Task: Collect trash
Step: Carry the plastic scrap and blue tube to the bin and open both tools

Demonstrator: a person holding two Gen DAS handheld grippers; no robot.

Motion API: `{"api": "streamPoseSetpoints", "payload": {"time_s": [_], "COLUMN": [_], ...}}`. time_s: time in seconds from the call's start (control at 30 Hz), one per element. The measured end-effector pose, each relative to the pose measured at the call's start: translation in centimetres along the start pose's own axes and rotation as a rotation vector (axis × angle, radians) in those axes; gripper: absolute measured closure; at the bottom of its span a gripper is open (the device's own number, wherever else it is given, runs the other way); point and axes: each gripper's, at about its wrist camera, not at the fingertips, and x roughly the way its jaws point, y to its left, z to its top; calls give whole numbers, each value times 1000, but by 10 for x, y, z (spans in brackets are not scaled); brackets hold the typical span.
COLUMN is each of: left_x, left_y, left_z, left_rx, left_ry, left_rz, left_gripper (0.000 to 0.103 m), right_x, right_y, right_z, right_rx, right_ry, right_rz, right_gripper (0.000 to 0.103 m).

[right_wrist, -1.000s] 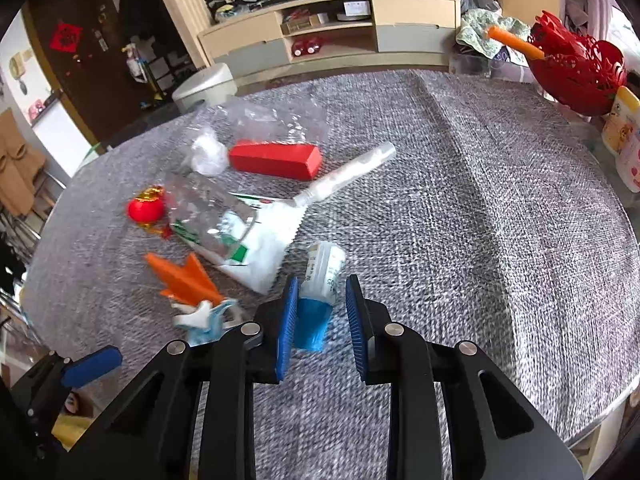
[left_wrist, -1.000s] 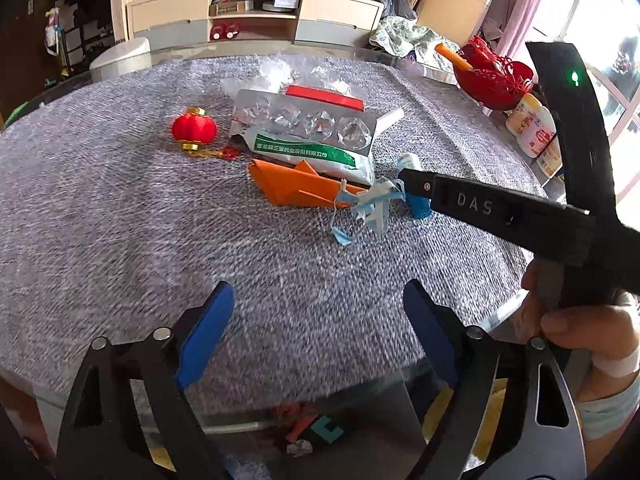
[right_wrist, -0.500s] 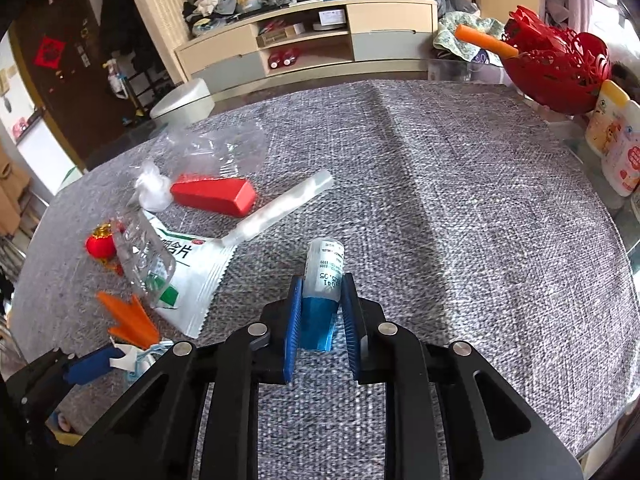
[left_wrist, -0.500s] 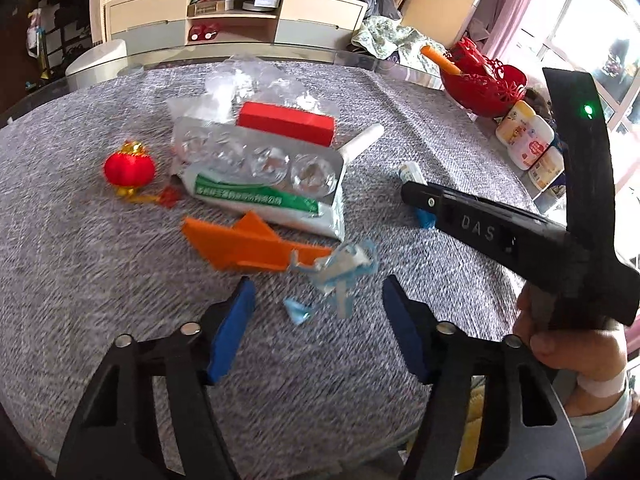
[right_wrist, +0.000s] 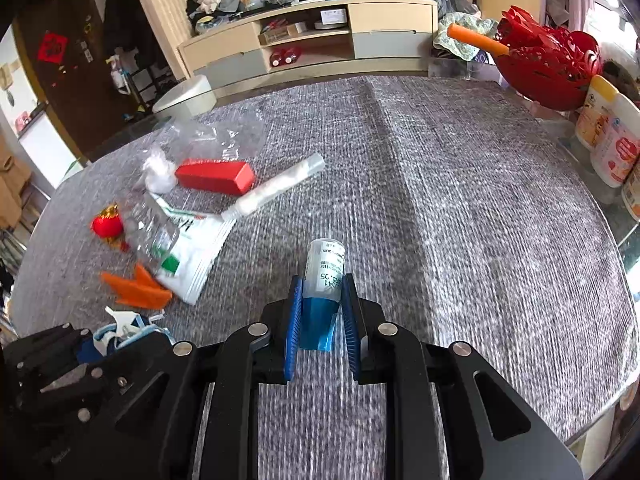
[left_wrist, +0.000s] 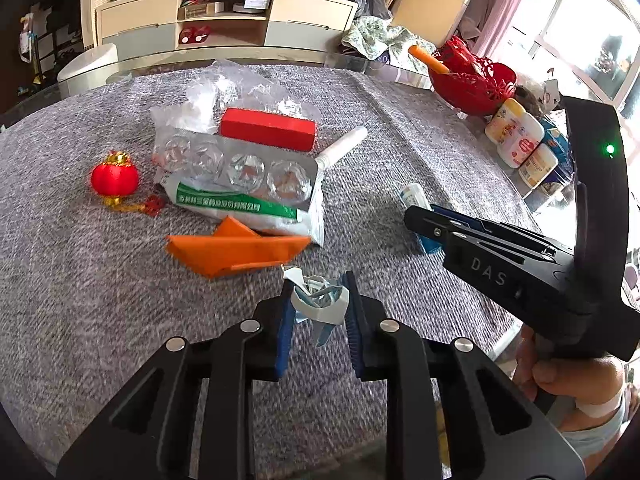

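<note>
My left gripper point(left_wrist: 318, 300) is shut on a crumpled blue-and-white wrapper point(left_wrist: 318, 302) at the near edge of the grey table mat. My right gripper point(right_wrist: 320, 306) is shut on a small white bottle with a blue cap point(right_wrist: 322, 280); the bottle also shows in the left wrist view point(left_wrist: 414, 196). More trash lies to the left: an orange folded paper point(left_wrist: 236, 250), a white-and-green pouch point(left_wrist: 248, 208), a clear blister tray point(left_wrist: 236, 166), a red box point(left_wrist: 266, 130), a white tube point(left_wrist: 342, 146) and clear plastic film point(left_wrist: 240, 88).
A small red lantern point(left_wrist: 114, 178) lies at the left. A red basket point(right_wrist: 548, 68) and several white bottles point(right_wrist: 608, 136) stand at the table's right edge. A TV cabinet point(right_wrist: 308, 48) stands beyond the table.
My left gripper moved forward and closed on the crumpled wrapper. My right gripper stayed shut on the bottle and moved slightly forward.
</note>
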Motion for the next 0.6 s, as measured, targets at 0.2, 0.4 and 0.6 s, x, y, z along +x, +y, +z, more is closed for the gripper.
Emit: {"api": "streamPoseSetpoints", "payload": {"time_s": [0.2, 0.4, 0.6], "left_x": [-26, -52, -77], "left_y": [-5, -8, -8], "left_z": [-16, -42, -76], "left_rx": [13, 17, -1], "left_ry": [-13, -18, -18], "left_rz": [9, 15, 17], "left_gripper": [82, 82, 82], "right_x": [-29, -58, -85], "right_y": [8, 19, 33], "right_z": [-16, -38, -72], "right_rx": [-19, -49, -72], "right_ry": [-14, -21, -12], "right_rz": [18, 27, 48], "right_gripper": [82, 82, 82]}}
